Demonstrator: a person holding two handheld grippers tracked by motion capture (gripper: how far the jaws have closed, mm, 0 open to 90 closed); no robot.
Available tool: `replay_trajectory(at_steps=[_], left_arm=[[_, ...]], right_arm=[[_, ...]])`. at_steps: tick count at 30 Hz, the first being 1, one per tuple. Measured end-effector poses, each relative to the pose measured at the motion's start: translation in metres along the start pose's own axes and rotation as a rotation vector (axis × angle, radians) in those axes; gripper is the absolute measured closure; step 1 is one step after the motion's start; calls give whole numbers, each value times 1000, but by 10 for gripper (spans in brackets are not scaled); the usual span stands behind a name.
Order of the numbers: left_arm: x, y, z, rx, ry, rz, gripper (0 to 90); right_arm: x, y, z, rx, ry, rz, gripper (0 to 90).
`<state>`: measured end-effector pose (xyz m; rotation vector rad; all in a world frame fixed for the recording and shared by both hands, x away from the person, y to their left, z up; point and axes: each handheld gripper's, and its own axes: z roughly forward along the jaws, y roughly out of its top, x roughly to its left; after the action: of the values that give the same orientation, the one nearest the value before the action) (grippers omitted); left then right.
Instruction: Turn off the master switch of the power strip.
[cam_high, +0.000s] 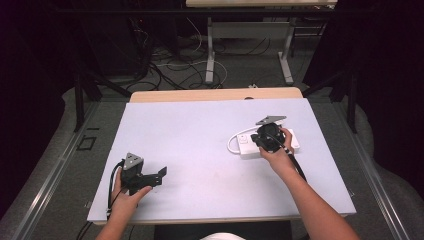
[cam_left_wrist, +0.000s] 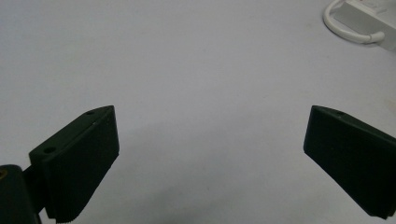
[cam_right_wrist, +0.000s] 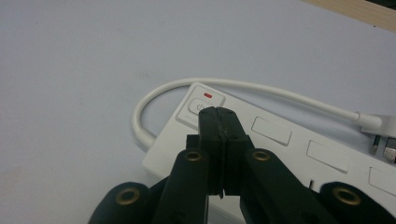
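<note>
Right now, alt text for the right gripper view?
Shut right tongs sit tip-first at the power button of a white power strip, under a red indicator. Its white cable loops over a pale table.

A white power strip (cam_right_wrist: 280, 140) with a red indicator mark (cam_right_wrist: 208, 95) lies on a pale lavender table cover (cam_high: 190, 130).

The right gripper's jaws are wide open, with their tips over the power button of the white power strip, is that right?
Not quite. The right gripper has its jaws shut tight together, as the right gripper view shows. Their tips are indeed over the power button of the white power strip.
</note>
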<state>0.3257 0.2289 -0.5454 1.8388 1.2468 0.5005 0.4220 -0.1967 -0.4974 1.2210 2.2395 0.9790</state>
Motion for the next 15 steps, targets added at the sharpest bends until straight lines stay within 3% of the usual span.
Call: replay_trajectory(at_steps=[15], left_arm=[[1, 0, 0, -4, 1, -2, 35]], right_arm=[[3, 18, 11, 40, 3, -23, 900]])
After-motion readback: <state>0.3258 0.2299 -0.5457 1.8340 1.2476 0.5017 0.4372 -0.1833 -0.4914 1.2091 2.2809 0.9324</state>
